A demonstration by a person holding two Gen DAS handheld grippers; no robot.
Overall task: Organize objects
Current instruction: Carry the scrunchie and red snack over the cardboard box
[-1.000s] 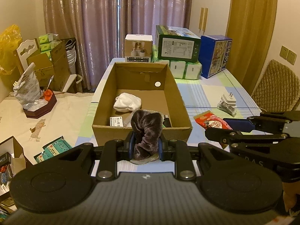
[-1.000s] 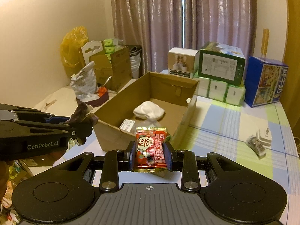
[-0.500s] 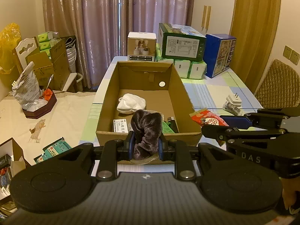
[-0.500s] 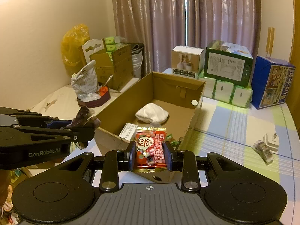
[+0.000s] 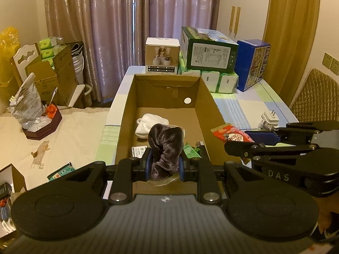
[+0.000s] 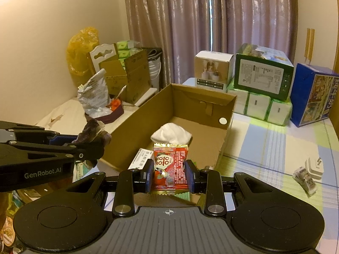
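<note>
An open cardboard box stands on the table ahead of both grippers. My left gripper is shut on a dark purple fuzzy cloth, held above the box's near end. My right gripper is shut on a red snack packet, also over the near end, right of the left one. Inside the box lie a white rolled cloth, a small white carton and a green packet. Each gripper shows in the other's view: the right gripper and the left gripper.
Stacked boxes and tissue packs line the table's far end, with a blue box. A white plug adapter lies on the striped tablecloth right of the box. To the left, a bed holds a foil bag.
Both grippers have moved forward and higher with their loads, from in front of the box's near wall to above its near end. The box contents are unchanged.
</note>
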